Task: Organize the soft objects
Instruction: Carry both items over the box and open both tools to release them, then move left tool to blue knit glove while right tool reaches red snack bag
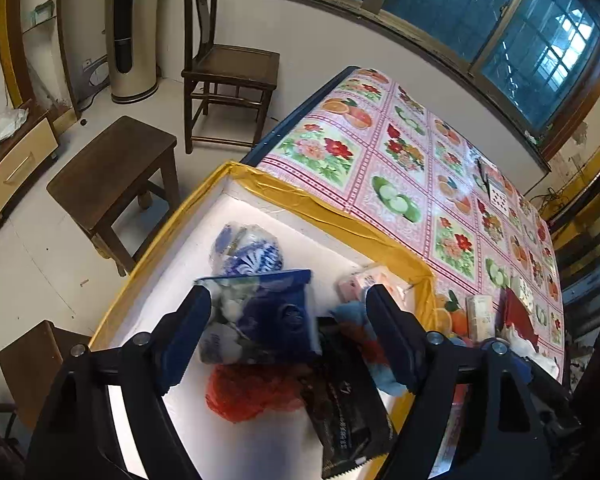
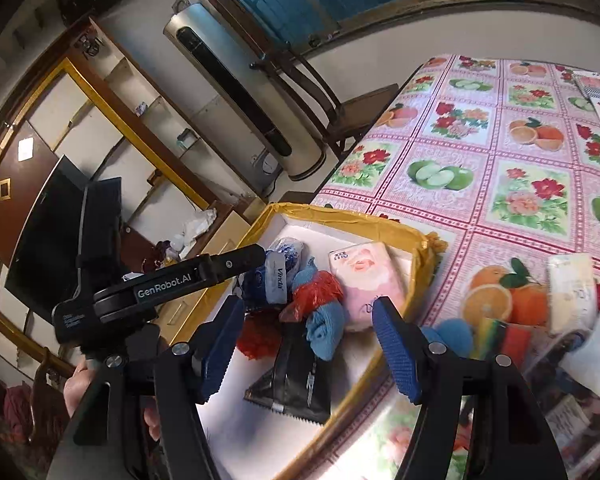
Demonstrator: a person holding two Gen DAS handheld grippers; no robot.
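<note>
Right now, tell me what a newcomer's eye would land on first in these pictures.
First, the white box with its yellow-taped rim at the table's near corner, crowded with soft packs: a blue tissue pack between the open left gripper fingers, a pink tissue pack against the far wall. Next, the fruit-and-flower tablecloth spreading beyond the box. The right gripper hangs open above a black pouch.

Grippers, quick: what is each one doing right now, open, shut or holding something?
Left gripper: open over the box, blue packet between its fingers, not clamped.
Right gripper: open, holding nothing.
</note>
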